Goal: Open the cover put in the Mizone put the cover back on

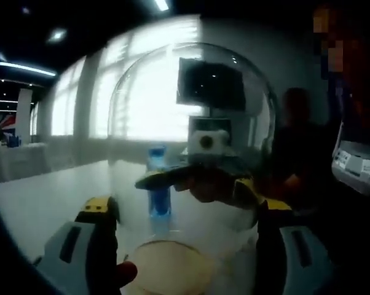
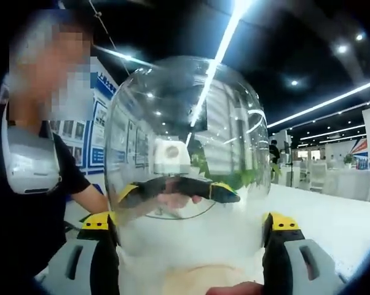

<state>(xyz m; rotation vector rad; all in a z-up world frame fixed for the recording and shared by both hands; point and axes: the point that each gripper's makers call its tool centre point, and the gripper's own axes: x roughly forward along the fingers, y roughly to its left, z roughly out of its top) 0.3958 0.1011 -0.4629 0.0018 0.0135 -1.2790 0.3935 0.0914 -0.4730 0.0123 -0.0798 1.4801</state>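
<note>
Your 2 tongs, left tongs and right tongs, clasp the glass cover from opposite sides, lifted off its base. The Mizone stands on the table beyond; set the cover aside next.

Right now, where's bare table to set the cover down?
Bare white table lies left of the blue bottle, toward the windows, and, in the right gripper view, right of the glass cover. Crowded: the wooden base, between left claw and right claw.
</note>
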